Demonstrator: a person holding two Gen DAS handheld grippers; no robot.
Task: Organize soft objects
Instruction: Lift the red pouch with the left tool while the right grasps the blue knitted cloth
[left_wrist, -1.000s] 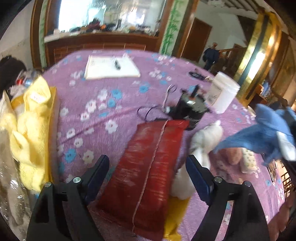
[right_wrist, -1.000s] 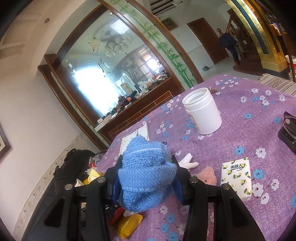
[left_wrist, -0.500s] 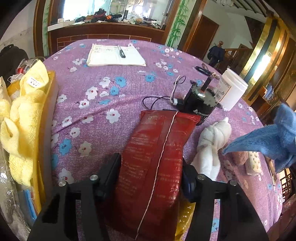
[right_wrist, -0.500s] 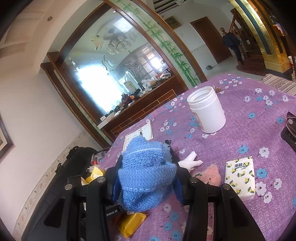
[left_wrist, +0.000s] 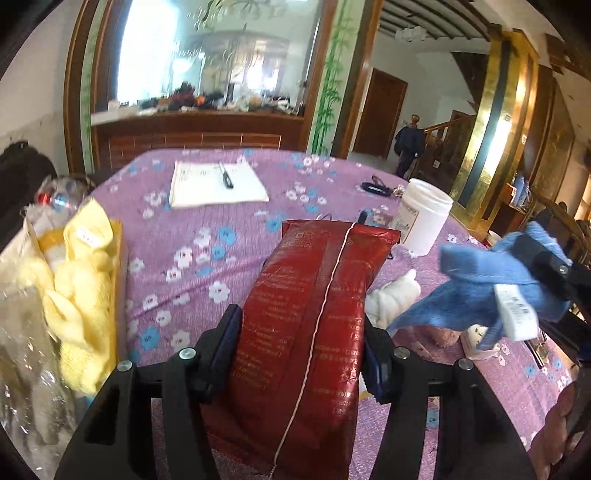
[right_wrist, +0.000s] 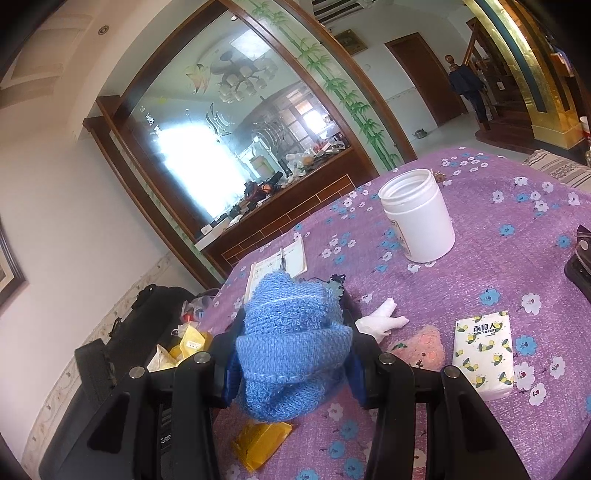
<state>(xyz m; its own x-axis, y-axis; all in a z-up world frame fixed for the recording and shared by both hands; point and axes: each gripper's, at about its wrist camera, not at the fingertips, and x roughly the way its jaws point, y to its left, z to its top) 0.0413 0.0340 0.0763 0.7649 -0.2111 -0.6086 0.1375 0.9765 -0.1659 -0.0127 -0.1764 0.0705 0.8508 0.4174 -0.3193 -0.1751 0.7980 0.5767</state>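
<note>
Since a second ago, my left claw (left_wrist: 300, 343) is raising the red pack (left_wrist: 314, 317) off the bench (left_wrist: 207, 266), pinching its sides; its print is too blurred for reading and its lower end is cut off at 6 o'clock. My right claw (right_wrist: 291, 363) is squeezing the blue towel (right_wrist: 291, 343), hiding everything behind. At 3 o'clock the tissue packet (right_wrist: 484, 356) is reading "Nanjiren".

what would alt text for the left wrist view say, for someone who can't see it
The left gripper has its jaws shut on a red packet, raised over a purple floral tablecloth. To the right, the right gripper holds a blue towel; yellow towels sit in a box at left, a white jar and notepad behind.
</note>
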